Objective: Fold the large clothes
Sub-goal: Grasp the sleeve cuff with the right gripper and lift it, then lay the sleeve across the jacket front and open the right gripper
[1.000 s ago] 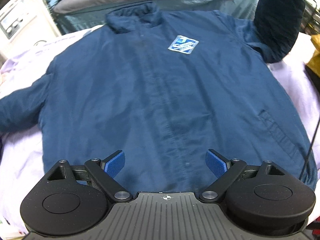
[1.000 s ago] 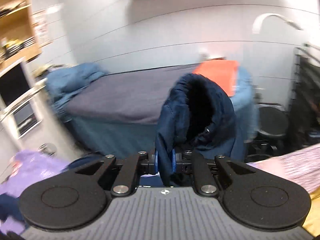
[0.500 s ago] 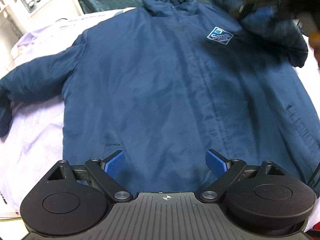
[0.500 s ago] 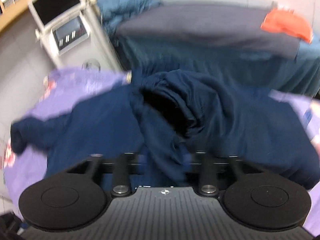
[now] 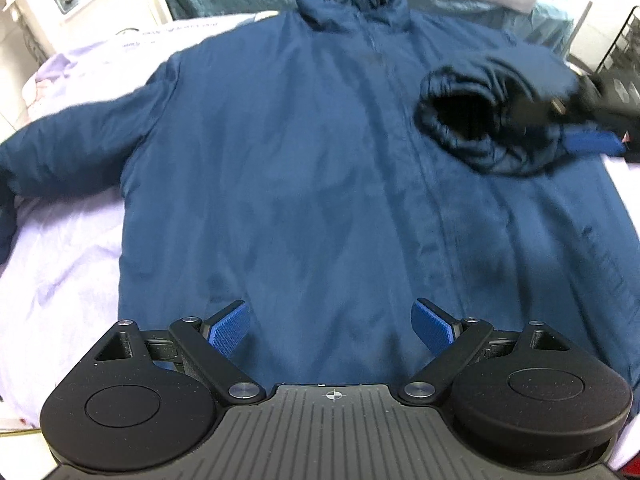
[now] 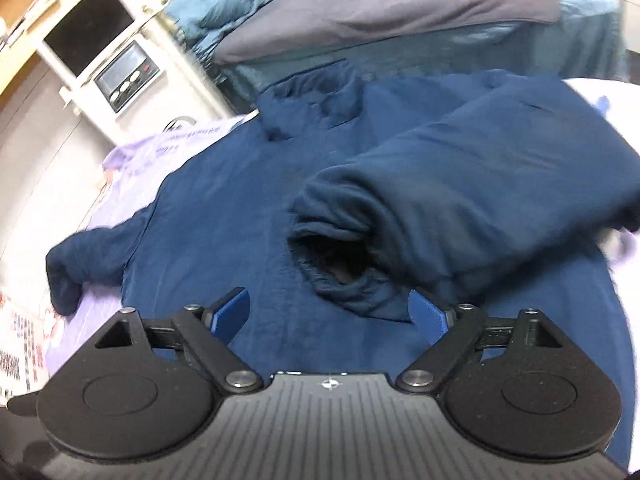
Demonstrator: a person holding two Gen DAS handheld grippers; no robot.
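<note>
The navy jacket (image 5: pixel 304 184) lies flat; its folded sleeve cuff (image 6: pixel 340 268) (released) sits just before the spread right gripper (image 6: pixel 329 314); left gripper (image 5: pixel 333 328) is spread too.

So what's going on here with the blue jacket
A person with a gripper in each hand is folding a navy jacket laid face up on a lilac sheet. One sleeve lies folded across the chest, cuff opening toward the middle. The right gripper is open just beside that cuff, gripping nothing. The left gripper is open above the hem. The other sleeve is spread out to the side, not yet folded.
</note>
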